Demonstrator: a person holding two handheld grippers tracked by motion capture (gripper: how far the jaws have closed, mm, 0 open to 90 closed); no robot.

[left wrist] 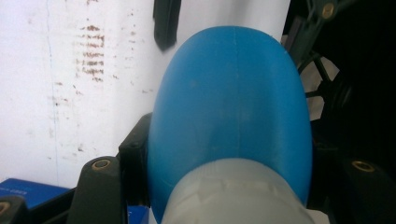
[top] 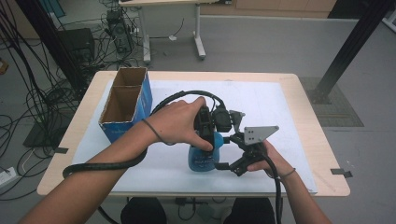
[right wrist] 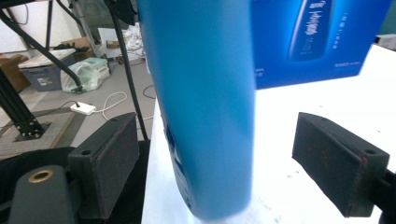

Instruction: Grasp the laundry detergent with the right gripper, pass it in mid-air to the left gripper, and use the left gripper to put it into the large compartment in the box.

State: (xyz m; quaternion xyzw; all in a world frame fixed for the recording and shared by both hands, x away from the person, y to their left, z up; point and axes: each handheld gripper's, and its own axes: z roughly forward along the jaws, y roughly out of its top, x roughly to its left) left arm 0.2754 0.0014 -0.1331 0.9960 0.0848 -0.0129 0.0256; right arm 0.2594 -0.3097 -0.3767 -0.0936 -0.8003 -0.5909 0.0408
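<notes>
Blue bottle (top: 201,157) standing upright on white sheet (top: 289,116), near middle of near edge of table (top: 317,135). Rounded blue cap (left wrist: 229,102) on top, pale collar just under it. Left claw (top: 211,140) coming down from above, held by left hand (top: 175,122), closed tight on bottle's cap, black pads touching both sides in left gripper view. Right claw (top: 224,161) low at bottle's right side, held by right hand (top: 273,161), jaws spread wide around bottle's body, both pads (right wrist: 114,163) clear of it in right gripper view. Open blue cardboard box (top: 126,102) with two compartments standing near far left corner of table, well apart from bottle. Black cable (top: 107,163) trailing past left forearm.
</notes>
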